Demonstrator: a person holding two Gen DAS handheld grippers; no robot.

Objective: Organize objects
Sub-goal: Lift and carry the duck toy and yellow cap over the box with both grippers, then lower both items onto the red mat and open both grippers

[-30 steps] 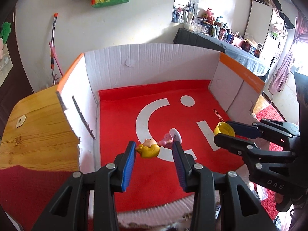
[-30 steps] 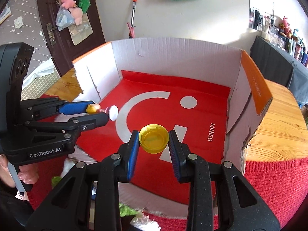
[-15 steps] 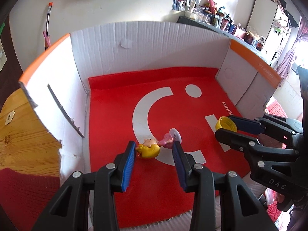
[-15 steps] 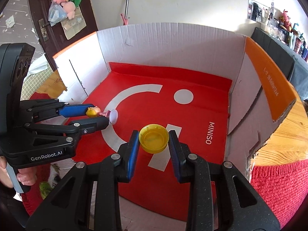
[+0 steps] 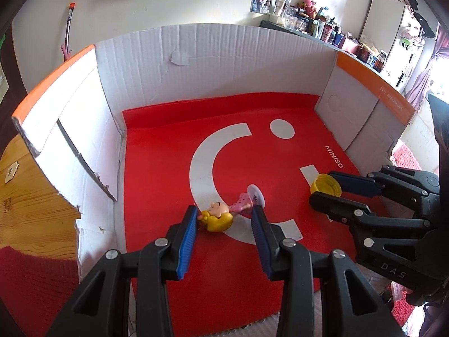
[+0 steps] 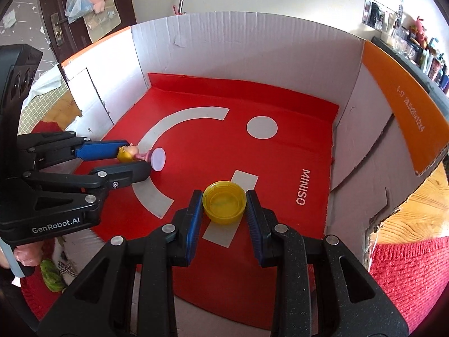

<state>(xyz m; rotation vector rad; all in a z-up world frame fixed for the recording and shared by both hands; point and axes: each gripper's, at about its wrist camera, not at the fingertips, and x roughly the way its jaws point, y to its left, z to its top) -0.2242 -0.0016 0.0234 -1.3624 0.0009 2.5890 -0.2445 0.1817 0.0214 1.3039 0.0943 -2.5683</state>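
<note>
My left gripper (image 5: 224, 216) is shut on a small toy figure (image 5: 221, 216) with yellow hair, a pink dress and a white round base, held sideways low over the red floor of the cardboard box (image 5: 213, 56). It also shows in the right wrist view (image 6: 132, 153). My right gripper (image 6: 224, 205) is shut on a yellow bottle cap (image 6: 224, 200), open side up, low over the box floor. In the left wrist view the cap (image 5: 325, 186) sits at the right gripper's tips.
The box has white corrugated walls with orange flaps (image 6: 404, 112) and a red MINISO sheet (image 5: 168, 146) as floor. It stands on a wooden table (image 5: 25, 196) with red cloth (image 6: 404, 266). A cluttered counter (image 5: 322, 33) lies behind.
Both grippers have moved forward and down into the box with their objects still held. The box walls now fill more of both views.
</note>
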